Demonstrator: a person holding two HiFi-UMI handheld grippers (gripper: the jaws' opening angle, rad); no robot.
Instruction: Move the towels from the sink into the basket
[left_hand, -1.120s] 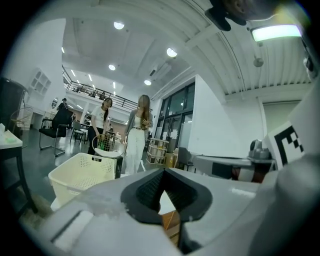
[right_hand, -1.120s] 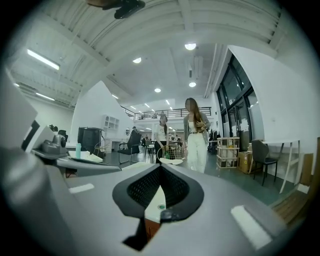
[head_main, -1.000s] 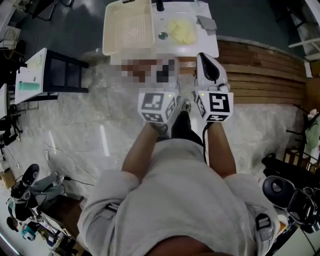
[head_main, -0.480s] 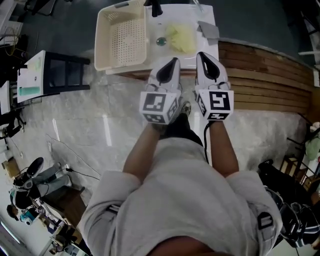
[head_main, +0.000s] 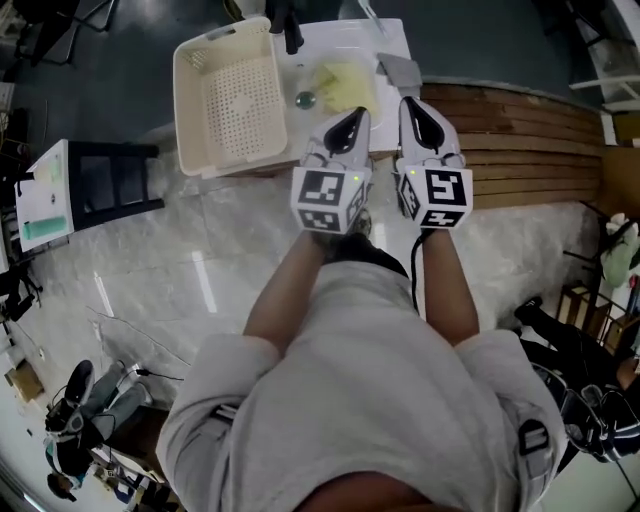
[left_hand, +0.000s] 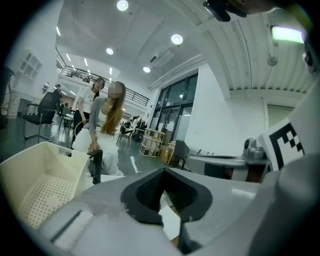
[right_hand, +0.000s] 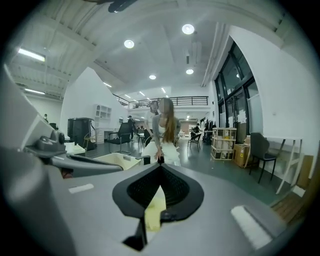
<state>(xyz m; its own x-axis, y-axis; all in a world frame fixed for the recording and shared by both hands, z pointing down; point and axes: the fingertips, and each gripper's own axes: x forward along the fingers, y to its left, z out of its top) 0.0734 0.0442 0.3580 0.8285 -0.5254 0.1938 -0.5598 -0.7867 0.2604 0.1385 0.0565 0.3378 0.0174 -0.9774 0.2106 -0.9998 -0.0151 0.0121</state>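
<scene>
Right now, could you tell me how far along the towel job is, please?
Nothing looks done: the basket is empty. Nothing is in hand: the left gripper and right gripper are both shut on nothing, near the sink. Left to do: the yellow towel inside it and the grey cloth on its right edge both need moving.

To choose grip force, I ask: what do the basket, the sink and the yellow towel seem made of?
The basket looks like matte cream plastic: its floor and walls are a moulded perforated grid. The sink is smooth and white, perhaps ceramic; I cannot be sure. The yellow towel is soft cloth, lying crumpled.
</scene>
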